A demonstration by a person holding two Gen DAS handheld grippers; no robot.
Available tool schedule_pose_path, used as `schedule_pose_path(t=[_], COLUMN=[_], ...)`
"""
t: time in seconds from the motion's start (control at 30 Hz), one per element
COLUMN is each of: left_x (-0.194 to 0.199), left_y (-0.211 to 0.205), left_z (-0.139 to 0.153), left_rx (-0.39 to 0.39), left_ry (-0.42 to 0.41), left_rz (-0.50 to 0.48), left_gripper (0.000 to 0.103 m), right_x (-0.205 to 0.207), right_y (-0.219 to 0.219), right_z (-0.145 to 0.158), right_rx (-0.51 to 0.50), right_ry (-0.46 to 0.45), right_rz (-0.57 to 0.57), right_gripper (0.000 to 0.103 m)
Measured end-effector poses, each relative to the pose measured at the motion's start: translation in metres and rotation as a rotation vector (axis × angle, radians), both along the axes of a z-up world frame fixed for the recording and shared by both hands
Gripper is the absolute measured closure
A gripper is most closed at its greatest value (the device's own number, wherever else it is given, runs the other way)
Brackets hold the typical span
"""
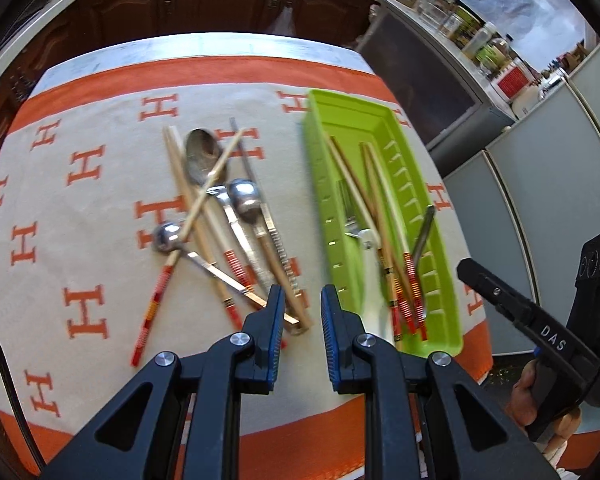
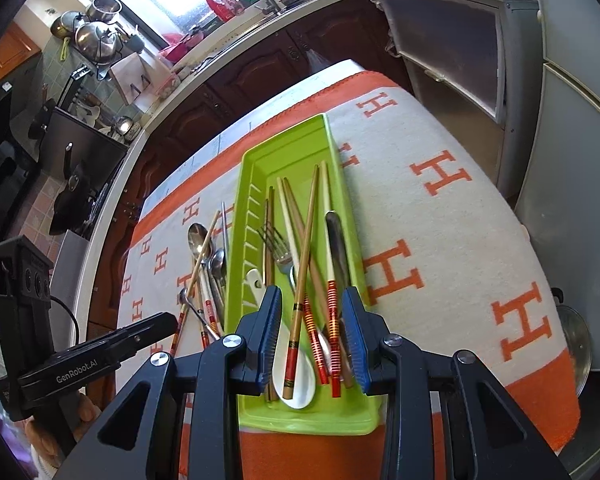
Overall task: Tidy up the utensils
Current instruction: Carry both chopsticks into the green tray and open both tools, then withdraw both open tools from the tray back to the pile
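Mid-sort: green tray [image 2: 256, 168] already holds chopsticks, fork [image 2: 278, 242], white spoon [image 2: 296, 376]; loose pile [image 1: 220, 216] on cloth left of tray. Your left gripper [image 1: 299, 316] jaws apart, empty, above pile handles; right gripper [image 2: 311, 332] apart, empty, over tray. Next: drop left, pinch one handle

A tray [image 1: 356, 120] of chopsticks [image 2: 306, 236] lies ahead-right of the left gripper [image 1: 298, 300]; loose spoons [image 1: 200, 156] lie ahead-left.
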State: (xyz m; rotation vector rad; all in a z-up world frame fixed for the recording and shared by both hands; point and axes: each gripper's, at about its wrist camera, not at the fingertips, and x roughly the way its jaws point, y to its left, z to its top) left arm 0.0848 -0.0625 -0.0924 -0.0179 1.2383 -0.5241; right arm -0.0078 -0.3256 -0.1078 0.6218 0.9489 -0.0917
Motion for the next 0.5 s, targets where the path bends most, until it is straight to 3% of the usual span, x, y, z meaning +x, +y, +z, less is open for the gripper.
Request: schedule_pose_path(t=[0.27,0.5], left_x=[-0.001,0.005], left_y=[0.051,0.071], left_z=[-0.002,-0.009], left_rx=[0.032,0.048], left_ry=[-0.03,-0.043], left_rz=[0.094,0.112], left_gripper=[0.087,0.087], right_x=[0.01,0.018], right_y=[0.028,0.052], right_z=[0.004,0.008], right_rx=[-0.025,-0.05], right_ry=[-0.001,0.002], right_rz=[0.074,0.134], right_gripper=[0.071,0.071])
